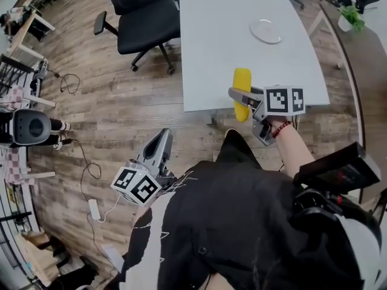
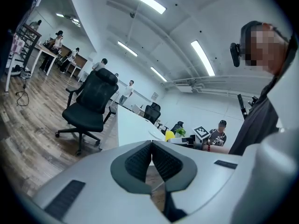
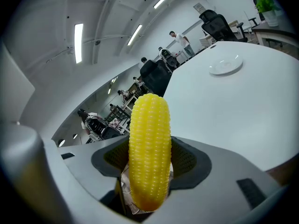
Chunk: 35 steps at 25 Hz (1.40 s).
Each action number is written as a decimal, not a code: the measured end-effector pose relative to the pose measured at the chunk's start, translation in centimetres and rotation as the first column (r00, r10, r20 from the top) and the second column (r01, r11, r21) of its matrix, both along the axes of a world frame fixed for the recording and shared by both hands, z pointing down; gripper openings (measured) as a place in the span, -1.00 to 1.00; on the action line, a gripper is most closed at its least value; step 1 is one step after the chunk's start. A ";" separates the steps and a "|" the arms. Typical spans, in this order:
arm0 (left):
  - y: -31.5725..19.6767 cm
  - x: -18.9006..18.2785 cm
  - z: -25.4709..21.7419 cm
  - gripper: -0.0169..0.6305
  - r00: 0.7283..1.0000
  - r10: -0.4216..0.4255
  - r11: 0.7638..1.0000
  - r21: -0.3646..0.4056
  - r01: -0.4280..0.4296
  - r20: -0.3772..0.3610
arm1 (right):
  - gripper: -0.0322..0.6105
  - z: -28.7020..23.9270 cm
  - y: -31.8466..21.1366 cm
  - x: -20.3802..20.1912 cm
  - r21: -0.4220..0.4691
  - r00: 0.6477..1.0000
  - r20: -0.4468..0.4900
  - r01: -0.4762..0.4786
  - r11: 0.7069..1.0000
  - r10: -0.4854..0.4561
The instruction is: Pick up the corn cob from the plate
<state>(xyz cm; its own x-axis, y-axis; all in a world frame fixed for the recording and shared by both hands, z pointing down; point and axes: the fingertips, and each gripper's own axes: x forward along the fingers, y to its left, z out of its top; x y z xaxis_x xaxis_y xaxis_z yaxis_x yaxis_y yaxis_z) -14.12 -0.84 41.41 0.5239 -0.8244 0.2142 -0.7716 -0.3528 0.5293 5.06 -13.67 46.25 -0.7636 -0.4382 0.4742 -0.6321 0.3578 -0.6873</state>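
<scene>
A yellow corn cob is clamped between the jaws of my right gripper, held in the air over the near edge of the white table. The small white plate lies bare on the table, farther away and to the right. My left gripper hangs low beside the person's body, off the table to the left, jaws pressed together with nothing between them.
A black office chair stands by the table's left side on the wooden floor. Cables and a power strip lie on the floor. A potted plant sits at the far right. People stand in the distance.
</scene>
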 end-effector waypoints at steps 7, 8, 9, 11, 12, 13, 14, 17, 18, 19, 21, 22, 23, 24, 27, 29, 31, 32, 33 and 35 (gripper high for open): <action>4.5 -1.8 -1.2 -0.90 1.000 0.001 0.994 0.107 0.000 -0.011 | -0.11 -0.7 6.1 -1.8 -0.003 0.997 0.068 -0.022 1.000 0.022; 4.8 -1.7 -1.3 -0.90 1.000 0.008 0.994 0.109 -0.007 -0.014 | -0.11 -0.9 6.6 -2.0 -0.009 0.997 0.078 -0.023 1.000 0.023; 5.0 -1.6 -1.3 -0.90 1.000 0.018 0.994 0.105 -0.017 -0.015 | -0.11 -1.1 7.1 -2.1 -0.014 0.996 0.086 -0.024 1.000 0.025; 5.7 -1.3 -1.0 -0.90 0.999 0.037 0.995 0.089 -0.035 -0.018 | -0.11 -1.3 8.0 -2.4 -0.026 0.995 0.100 -0.026 0.999 0.029; 6.0 -1.3 -0.8 -0.90 0.999 0.042 0.996 0.081 -0.040 -0.021 | -0.11 -1.4 8.4 -2.6 -0.032 0.994 0.107 -0.028 0.999 0.031; 6.5 -1.3 -0.6 -0.90 0.999 0.044 0.996 0.074 -0.042 -0.026 | -0.11 -1.5 8.9 -2.7 -0.038 0.993 0.115 -0.030 0.999 0.034; 6.9 -1.3 -0.5 -0.90 0.998 0.045 0.997 0.069 -0.043 -0.032 | -0.11 -1.6 9.4 -2.8 -0.042 0.992 0.122 -0.032 0.999 0.037; 7.9 -1.3 -0.9 -0.90 0.998 0.049 0.996 0.073 -0.046 -0.036 | -0.11 -2.4 10.7 -2.5 -0.051 0.990 0.133 -0.043 0.998 0.050; 8.1 -1.3 -1.2 -0.90 0.998 0.049 0.996 0.078 -0.047 -0.033 | -0.11 -2.7 11.0 -2.3 -0.053 0.990 0.134 -0.046 0.998 0.053; 8.3 -1.3 -1.5 -0.90 0.998 0.047 0.996 0.083 -0.044 -0.030 | -0.11 -3.0 11.3 -2.1 -0.054 0.989 0.133 -0.049 0.997 0.056; 8.5 -1.3 -2.1 -0.90 0.999 0.034 0.995 0.092 -0.031 -0.030 | -0.11 -3.6 11.5 -1.7 -0.052 0.990 0.124 -0.054 0.997 0.060; 8.6 -1.3 -2.4 -0.90 0.999 0.027 0.995 0.097 -0.024 -0.031 | -0.11 -4.0 11.5 -1.6 -0.046 0.991 0.118 -0.054 0.997 0.059; 8.8 -1.4 -2.6 -0.90 0.999 0.022 0.995 0.101 -0.018 -0.033 | -0.11 -4.4 11.5 -1.6 -0.034 0.992 0.118 -0.050 0.998 0.054; 8.9 -1.4 -2.7 -0.90 0.999 0.017 0.994 0.107 -0.014 -0.035 | -0.11 -4.8 11.5 -1.7 -0.018 0.991 0.123 -0.046 0.999 0.048; 9.2 -1.3 -3.3 -0.90 0.999 0.002 0.992 0.125 0.004 -0.045 | -0.11 -6.3 11.1 -2.0 0.026 0.986 0.163 -0.040 0.999 0.035; 9.1 -1.0 -3.6 -0.90 0.999 -0.008 0.991 0.130 0.015 -0.050 | -0.11 -6.9 10.6 -1.6 0.036 0.984 0.177 -0.041 0.998 0.035; 8.8 -0.7 -3.9 -0.90 0.999 -0.014 0.991 0.131 0.021 -0.049 | -0.11 -7.4 10.0 -1.2 0.044 0.983 0.181 -0.038 0.998 0.030; 8.7 -0.5 -4.0 -0.90 0.999 -0.017 0.991 0.130 0.023 -0.047 | -0.11 -7.5 9.7 -0.9 0.047 0.985 0.170 -0.036 0.998 0.028; 8.5 -0.4 -4.1 -0.90 0.999 -0.021 0.991 0.129 0.027 -0.045 | -0.11 -7.6 9.5 -0.6 0.048 0.987 0.160 -0.033 0.998 0.025; 8.2 -0.4 -4.1 -0.90 0.999 -0.033 0.992 0.123 0.038 -0.041 | -0.11 -7.6 9.2 -0.3 0.041 0.988 0.155 -0.027 0.999 0.020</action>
